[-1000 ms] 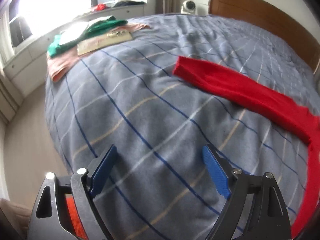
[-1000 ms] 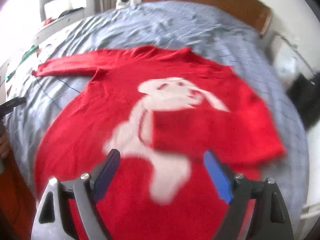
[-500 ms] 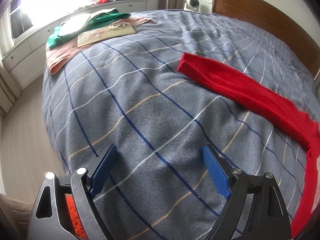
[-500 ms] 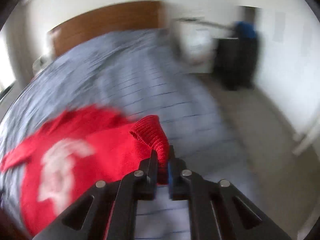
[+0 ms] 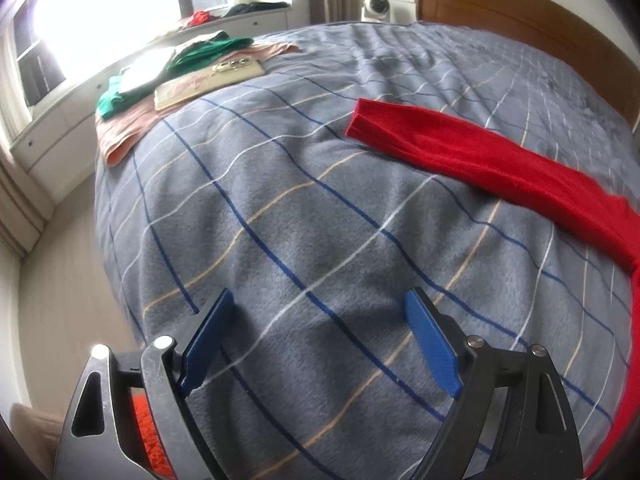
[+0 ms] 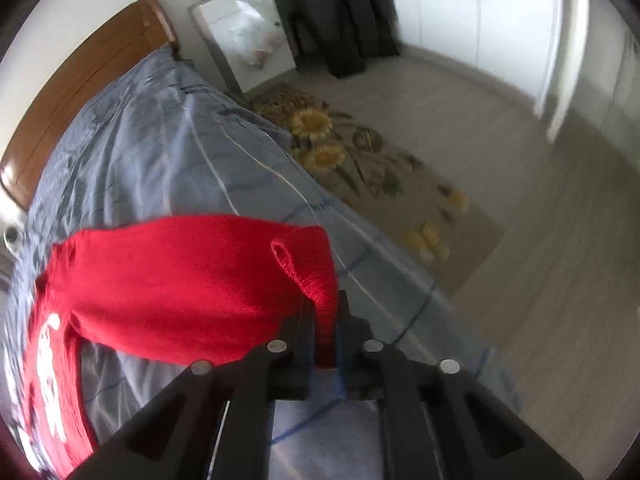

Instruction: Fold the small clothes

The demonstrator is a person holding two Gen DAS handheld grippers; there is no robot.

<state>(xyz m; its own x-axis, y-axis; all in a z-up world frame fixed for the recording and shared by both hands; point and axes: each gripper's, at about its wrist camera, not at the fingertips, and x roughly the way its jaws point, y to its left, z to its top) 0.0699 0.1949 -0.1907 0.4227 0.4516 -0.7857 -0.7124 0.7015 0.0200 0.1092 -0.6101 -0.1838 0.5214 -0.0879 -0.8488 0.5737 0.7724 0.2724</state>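
Left wrist view: left tool (image 5: pixel 320 340) w/ fingers wide apart, nothing in it, over the checked bed (image 5: pixel 280 208). One sleeve (image 5: pixel 480 160) of the red sweater lies flat to the far right, well apart from it.

Right wrist view: right tool (image 6: pixel 326 320) clamped on the other sleeve's cuff (image 6: pixel 316 276), lifted near the bed's right edge; sweater body (image 6: pixel 52 360) trails left. Thin pinch, so a tug could slip the knit free, or drag the body and spoil the layout.

It was a home bedroom: a bed (image 5: pixel 304 208) with a wooden headboard (image 5: pixel 520 20), a sunflower rug (image 6: pixel 360 160), and hanging coats (image 6: pixel 344 12).
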